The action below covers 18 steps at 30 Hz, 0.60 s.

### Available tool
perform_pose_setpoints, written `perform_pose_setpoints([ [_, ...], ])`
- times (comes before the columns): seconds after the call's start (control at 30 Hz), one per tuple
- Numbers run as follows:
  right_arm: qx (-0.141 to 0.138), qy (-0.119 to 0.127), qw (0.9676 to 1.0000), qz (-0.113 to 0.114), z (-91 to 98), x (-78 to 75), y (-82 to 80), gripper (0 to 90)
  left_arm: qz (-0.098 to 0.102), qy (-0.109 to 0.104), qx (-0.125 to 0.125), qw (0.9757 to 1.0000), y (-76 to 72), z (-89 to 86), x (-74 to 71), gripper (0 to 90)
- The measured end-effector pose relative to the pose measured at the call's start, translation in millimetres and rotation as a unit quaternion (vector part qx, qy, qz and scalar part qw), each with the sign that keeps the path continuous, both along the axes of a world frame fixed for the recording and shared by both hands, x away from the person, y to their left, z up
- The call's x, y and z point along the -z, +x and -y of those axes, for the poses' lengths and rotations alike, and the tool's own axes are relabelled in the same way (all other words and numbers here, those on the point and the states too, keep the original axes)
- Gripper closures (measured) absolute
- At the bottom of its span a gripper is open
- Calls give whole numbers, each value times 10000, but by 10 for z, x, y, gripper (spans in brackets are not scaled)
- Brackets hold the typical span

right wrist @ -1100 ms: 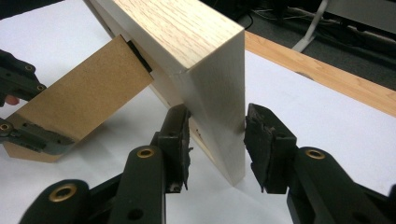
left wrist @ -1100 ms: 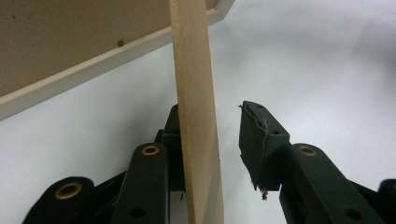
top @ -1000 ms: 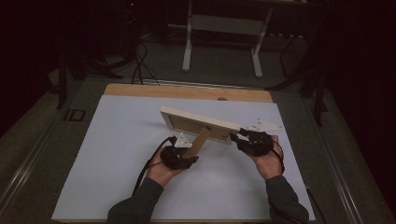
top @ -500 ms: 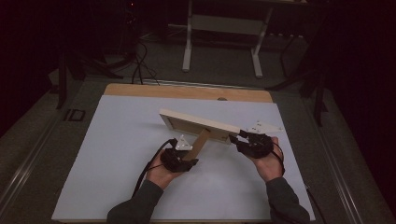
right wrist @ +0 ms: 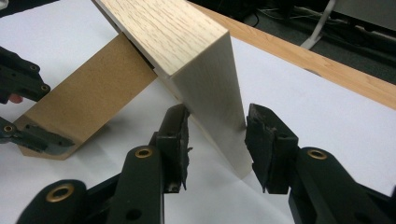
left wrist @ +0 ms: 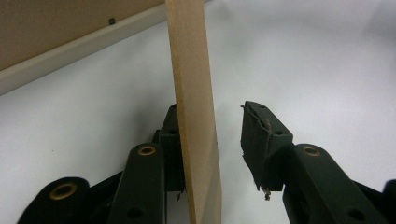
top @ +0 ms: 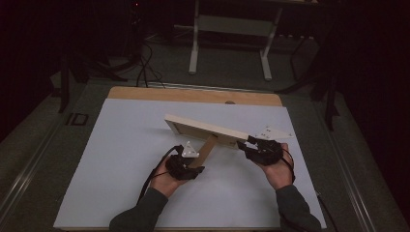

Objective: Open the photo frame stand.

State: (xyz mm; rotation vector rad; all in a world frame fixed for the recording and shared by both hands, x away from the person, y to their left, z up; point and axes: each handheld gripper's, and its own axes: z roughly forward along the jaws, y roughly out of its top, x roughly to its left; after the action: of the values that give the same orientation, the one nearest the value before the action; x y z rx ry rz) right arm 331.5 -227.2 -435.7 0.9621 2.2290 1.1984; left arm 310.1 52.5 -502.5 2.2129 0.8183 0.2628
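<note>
- High view – we log one wooden picture frame (top: 205,128), light wood, tilted, on the white table sheet (top: 121,159) toward the right of middle; its brown stand leg (top: 207,149) slants down from its back toward the person
- High view – left gripper (top: 186,166) at the leg's lower end; right gripper (top: 256,147) at the frame's right end; a hand behind each
- Left gripper view – we see the leg (left wrist: 194,116) standing between the two black jaws; the left pad lies against it, the right pad stands clear with a gap; the jaws have just been opening, so no grip
- Right gripper view – we see the frame's corner (right wrist: 212,93) between the jaws; the right pad touches its side, the left pad sits just beside it; whether they press we cannot tell
- Right gripper view – the left gripper (right wrist: 32,135) shows farther off, at the leg's (right wrist: 88,98) foot
</note>
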Motion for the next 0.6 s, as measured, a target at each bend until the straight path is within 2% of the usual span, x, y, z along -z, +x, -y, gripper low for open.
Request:
perform_pose_setpoints([
  [0.27,23,92,9999,-48,7,11,1,585,34,-10,-44,10000,-4,-20,-8,600],
  [0.6,40,81,9999,-94,9,58,10,565,87,-68,-154,9998,0,-82,-33,565],
])
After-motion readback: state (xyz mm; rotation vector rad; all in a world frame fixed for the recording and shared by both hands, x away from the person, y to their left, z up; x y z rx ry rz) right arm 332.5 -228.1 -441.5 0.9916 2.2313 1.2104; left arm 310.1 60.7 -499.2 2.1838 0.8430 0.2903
